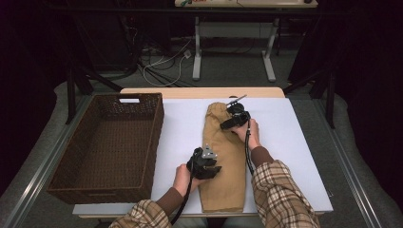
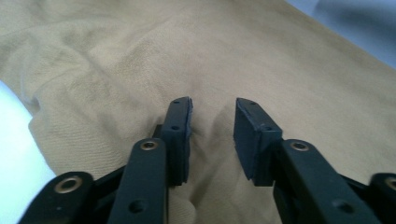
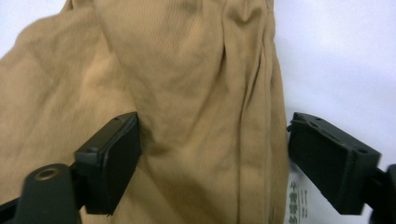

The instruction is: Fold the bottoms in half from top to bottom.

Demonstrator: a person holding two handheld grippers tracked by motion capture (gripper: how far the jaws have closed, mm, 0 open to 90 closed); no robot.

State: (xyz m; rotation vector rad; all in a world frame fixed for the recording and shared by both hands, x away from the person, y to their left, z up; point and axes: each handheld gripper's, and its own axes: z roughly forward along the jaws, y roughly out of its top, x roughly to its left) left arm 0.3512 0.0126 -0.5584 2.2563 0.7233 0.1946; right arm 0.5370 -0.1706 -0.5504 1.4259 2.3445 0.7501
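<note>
A tan garment (image 1: 223, 156) lies folded into a long strip on the white table top (image 1: 294, 142), running from front to back. My left gripper (image 1: 215, 168) rests on its left side near the front. In the left gripper view its jaws (image 2: 212, 116) stand a little apart on the cloth (image 2: 140, 56), and a low ridge of fabric rises between the pads without being pinched. My right gripper (image 1: 224, 125) is at the far end of the garment. Its jaws (image 3: 212, 144) are wide open, one pad on the cloth (image 3: 187, 93), the other past the cloth's edge over the table.
A dark brown wicker basket (image 1: 107, 190) stands on the left of the table, with nothing in it. The table's wooden back edge (image 1: 199, 91) lies just beyond the garment. Cables and a desk frame (image 1: 233, 52) are on the floor behind.
</note>
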